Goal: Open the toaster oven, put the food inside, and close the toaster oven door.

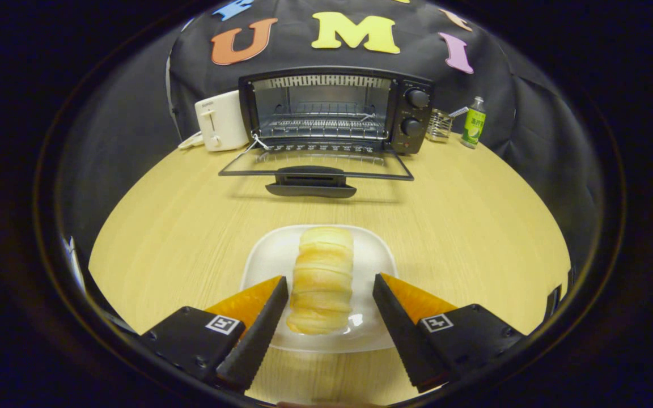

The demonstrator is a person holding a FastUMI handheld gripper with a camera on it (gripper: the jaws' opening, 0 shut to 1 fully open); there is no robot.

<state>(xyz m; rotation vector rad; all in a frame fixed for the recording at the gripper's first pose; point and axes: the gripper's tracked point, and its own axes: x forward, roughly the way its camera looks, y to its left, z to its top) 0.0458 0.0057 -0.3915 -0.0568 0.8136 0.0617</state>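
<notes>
Your white toaster [220,120] sits just left of the toaster oven [335,109], whose door [315,164] lies open and flat. A green bottle [474,122] stands to its right. Well in front, the bread roll [321,279] rests on a white plate [264,255]. Your gripper [330,285] is wide open around the roll, not touching.

Bare table [190,226] between plate [264,255] and lowered oven door [315,170]; oven [326,107] mouth unobstructed.

Wooden table [462,215]. White pop-up toaster [220,120] at the back, near the black cloth wall. Well apart from it: small wire holder [439,125], with a green-labelled bottle [474,122] just beside it.
</notes>
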